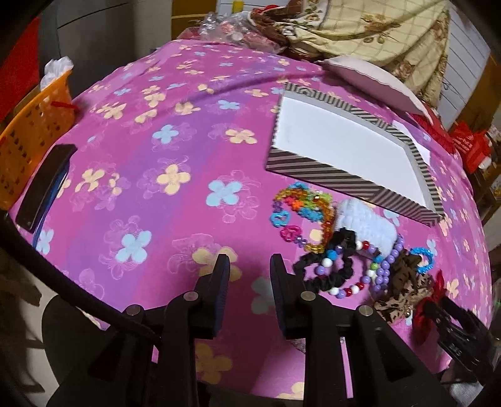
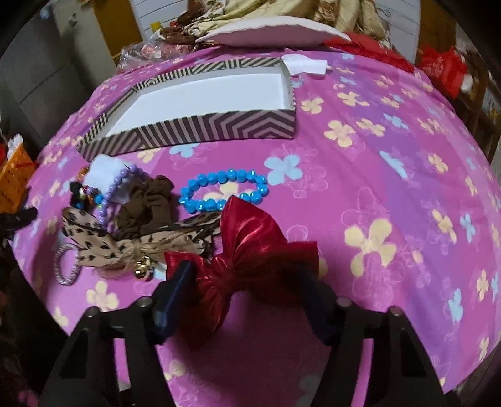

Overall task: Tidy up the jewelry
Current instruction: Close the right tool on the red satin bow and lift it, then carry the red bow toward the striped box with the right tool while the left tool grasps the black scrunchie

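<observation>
A shiny red bow (image 2: 247,250) lies on the pink flowered cloth (image 2: 375,156), and my right gripper (image 2: 242,281) is shut on it, a finger pressing each side. Beside it lie a leopard-print bow (image 2: 125,244), a brown scrunchie (image 2: 147,203) and a blue bead bracelet (image 2: 224,191). The striped box (image 2: 219,128) behind them has a bare white inside. My left gripper (image 1: 249,266) hovers open over bare cloth, left of a black scrunchie (image 1: 325,269), a purple bead bracelet (image 1: 388,266), a multicoloured bracelet (image 1: 300,203) and a white fuzzy band (image 1: 366,225).
An orange basket (image 1: 31,131) and a dark phone (image 1: 47,184) sit at the cloth's left edge. A white cushion (image 1: 375,78) and heaped patterned bedding (image 1: 375,28) lie behind the box. A silvery hair tie (image 2: 65,266) rests left of the leopard bow.
</observation>
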Motion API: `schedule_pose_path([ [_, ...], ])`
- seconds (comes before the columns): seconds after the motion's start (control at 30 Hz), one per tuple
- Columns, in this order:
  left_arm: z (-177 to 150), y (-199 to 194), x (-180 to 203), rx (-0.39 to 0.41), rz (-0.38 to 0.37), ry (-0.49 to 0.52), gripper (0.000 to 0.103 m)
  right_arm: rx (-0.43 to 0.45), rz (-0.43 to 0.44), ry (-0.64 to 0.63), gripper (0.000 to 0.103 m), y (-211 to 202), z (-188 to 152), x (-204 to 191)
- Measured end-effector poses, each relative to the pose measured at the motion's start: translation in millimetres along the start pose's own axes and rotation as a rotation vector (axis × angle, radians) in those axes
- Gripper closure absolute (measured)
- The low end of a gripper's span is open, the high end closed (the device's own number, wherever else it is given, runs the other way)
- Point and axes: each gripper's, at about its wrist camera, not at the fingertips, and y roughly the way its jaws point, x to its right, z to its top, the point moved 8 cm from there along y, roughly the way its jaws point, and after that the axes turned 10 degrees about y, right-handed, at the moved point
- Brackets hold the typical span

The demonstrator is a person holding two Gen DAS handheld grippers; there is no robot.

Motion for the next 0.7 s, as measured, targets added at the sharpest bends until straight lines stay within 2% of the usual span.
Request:
schedule_pose_path([
  [0.03,1,-2,3,0.004,-0.004,0.009,0.076,0.000,0.009,-0.004,0.060,0,1,0],
  [0.13,2,-1,8,0.006,-0.007,0.017,0.075,0.000,0.013,0.005,0.071,-2,4,6],
  [0.2,2,1,8,-0.001,-0.001,0.017,0.075,0.000,0.029,0.012,0.074,-4,5,8],
  [0.33,2,5,2,-0.014,0.010,0.001,0.075,0.019,0.061,0.018,0.075,-13,13,11],
  [0.5,4,7,-8,-0.009,0.011,-0.018,0.075,0.054,0.061,0.011,0.075,-23,28,10],
  [0.7,5,8,0,-0.008,-0.064,0.011,0.075,0.096,0.073,-0.005,0.075,-31,53,1],
])
